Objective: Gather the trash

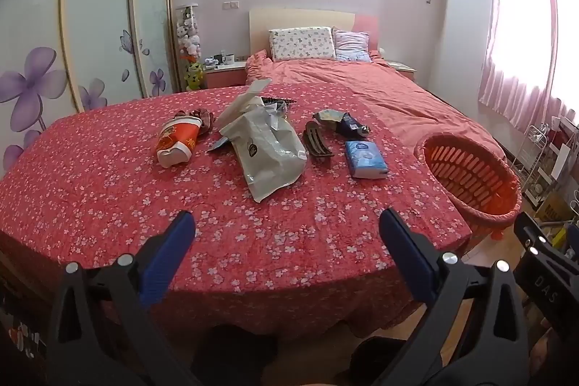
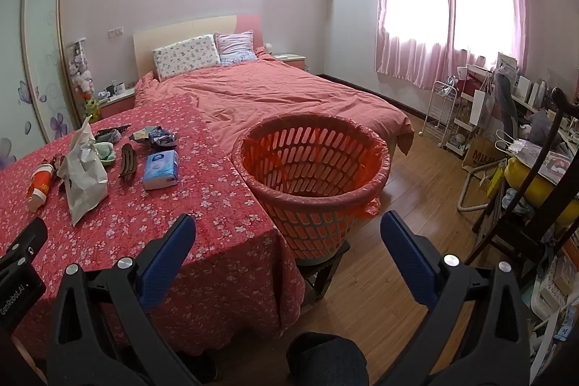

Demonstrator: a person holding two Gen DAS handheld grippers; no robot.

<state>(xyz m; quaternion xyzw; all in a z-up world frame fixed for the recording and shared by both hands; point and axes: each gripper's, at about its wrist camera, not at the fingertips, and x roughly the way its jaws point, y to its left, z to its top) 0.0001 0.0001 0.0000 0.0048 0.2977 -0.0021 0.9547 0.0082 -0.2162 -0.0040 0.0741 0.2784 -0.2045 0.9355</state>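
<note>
Both tongs, left (image 1: pixel 286 223) and right (image 2: pixel 287 223), hover level, spread wide, holding nothing.

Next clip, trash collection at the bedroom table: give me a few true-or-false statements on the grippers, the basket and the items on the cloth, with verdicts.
1. Both grippers are open and hold nothing. True: the left gripper and right gripper are spread wide.
2. The orange basket stands beside the table. True.
3. The basket already holds trash. False: only its liner shows inside.
4. The tissue pack lies on the floor. False: it lies on the table.
5. The paper cup lies on its side. True.
</note>
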